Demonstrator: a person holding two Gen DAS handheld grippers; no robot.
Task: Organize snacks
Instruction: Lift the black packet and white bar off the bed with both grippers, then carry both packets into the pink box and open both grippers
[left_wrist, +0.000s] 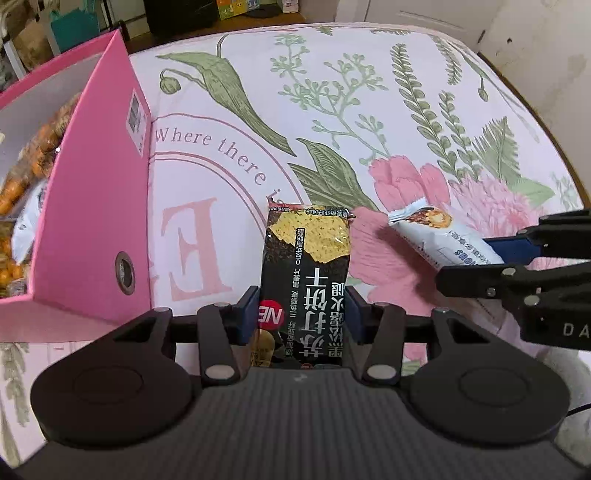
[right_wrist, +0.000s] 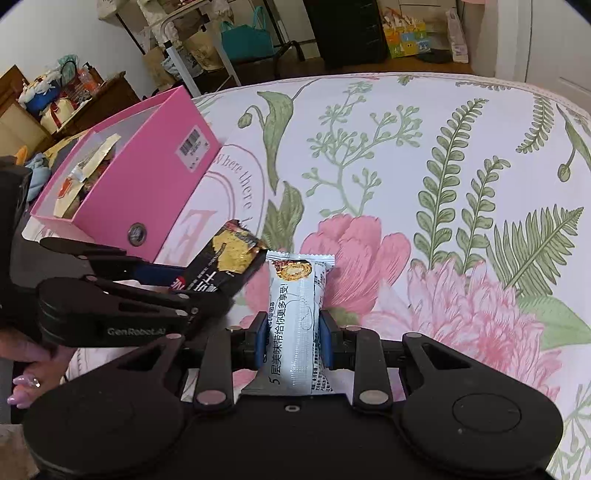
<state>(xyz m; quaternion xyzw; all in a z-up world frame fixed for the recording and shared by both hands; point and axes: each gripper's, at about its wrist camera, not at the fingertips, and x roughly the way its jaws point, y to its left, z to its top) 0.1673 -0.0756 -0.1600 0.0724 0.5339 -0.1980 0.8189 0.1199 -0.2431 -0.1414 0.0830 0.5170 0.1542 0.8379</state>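
Left gripper (left_wrist: 303, 314) clamped across black cracker pack (left_wrist: 306, 266), blue pads squeezing its lower sides; pack held above the floral sheet (left_wrist: 369, 110). Right gripper (right_wrist: 293, 339) likewise closed on pale blue wafer bar (right_wrist: 299, 314), gripped mid-length. Both light, crinkly, slippery film; contents probably brittle, so gentle pressure across the middle, not the sealed ends. Pink box (right_wrist: 147, 184) near on the left, open-topped, already holding snacks. Nothing between packs and box, only its near wall to clear.

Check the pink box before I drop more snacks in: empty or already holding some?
Already holding some: the lidless pink box shows snack packets inside, orange-toned in the left wrist view.
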